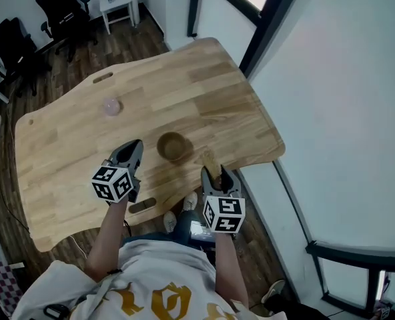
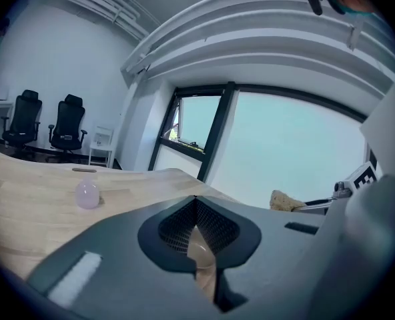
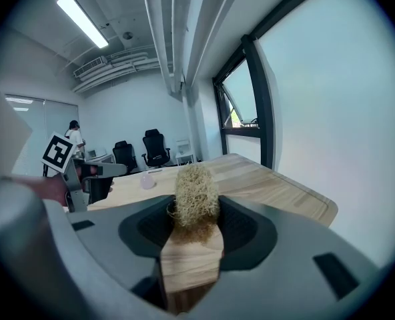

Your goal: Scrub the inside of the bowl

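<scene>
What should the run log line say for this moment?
left gripper: jaws together, empty, beside bowl | right gripper: clamped on brush, off bowl | scrubbing: not begun

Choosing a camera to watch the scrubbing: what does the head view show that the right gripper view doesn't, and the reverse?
Head view only: the brown bowl. Right gripper view only: a distant person and a ceiling light. Both: the wooden table, the small pink object, the left tool, and the scrubber held in the right tool.

Matt wooden bowl (image 1: pixel 173 147), coarse fibrous scrubber (image 3: pixel 196 193)
</scene>
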A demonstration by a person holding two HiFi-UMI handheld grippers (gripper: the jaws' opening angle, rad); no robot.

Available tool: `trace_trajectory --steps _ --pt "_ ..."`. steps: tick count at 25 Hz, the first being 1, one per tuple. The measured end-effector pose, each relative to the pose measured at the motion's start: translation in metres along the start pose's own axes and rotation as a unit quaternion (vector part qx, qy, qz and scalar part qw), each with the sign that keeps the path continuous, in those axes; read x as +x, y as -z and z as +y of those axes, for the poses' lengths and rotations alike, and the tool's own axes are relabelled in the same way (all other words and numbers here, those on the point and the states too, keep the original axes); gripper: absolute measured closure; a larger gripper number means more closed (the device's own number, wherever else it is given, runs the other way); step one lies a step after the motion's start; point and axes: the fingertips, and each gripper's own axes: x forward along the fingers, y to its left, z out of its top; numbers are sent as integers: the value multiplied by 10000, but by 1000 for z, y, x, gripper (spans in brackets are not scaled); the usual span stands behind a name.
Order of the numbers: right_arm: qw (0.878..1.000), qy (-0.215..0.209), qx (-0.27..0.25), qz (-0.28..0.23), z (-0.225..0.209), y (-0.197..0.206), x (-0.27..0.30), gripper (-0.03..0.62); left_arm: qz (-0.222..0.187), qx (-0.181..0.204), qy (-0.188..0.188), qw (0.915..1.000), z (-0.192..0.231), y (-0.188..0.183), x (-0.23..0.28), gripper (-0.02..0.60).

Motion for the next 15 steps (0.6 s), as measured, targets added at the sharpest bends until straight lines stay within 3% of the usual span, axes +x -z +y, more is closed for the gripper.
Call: trace_trajectory --steps 15 --pt "9990 -292 -125 315 9 10 47 410 454 -37 -130 9989 29 15 31 580"
